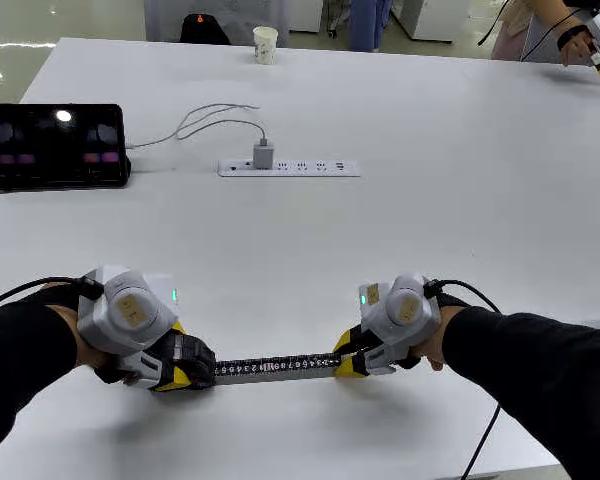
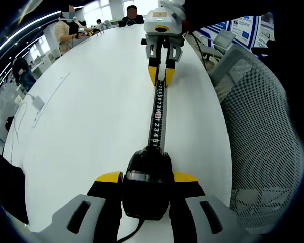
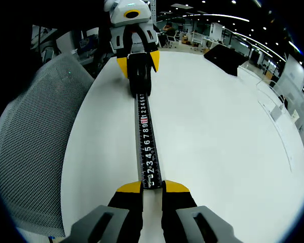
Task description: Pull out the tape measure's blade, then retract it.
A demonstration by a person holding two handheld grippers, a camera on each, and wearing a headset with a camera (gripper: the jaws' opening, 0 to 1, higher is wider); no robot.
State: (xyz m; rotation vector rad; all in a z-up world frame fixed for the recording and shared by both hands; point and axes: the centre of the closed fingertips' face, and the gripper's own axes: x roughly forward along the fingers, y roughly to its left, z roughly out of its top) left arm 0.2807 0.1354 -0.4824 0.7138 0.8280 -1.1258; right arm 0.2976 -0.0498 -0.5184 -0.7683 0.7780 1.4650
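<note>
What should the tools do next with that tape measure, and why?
Probably draw the right tool away from the tape measure case, pulling out more blade. It pinches the blade's tip, the left tool clamps the case, and just a short stretch lies out between them.

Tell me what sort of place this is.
Probably an open-plan office or lab: a long white table with a white power strip and a black tablet, a grey mesh chair beside it.

Office/lab, big white table [image 1: 430, 120], mesh chair [image 3: 35, 131], pwr strip [image 1: 290, 168], tablet [image 1: 55, 145]
</note>
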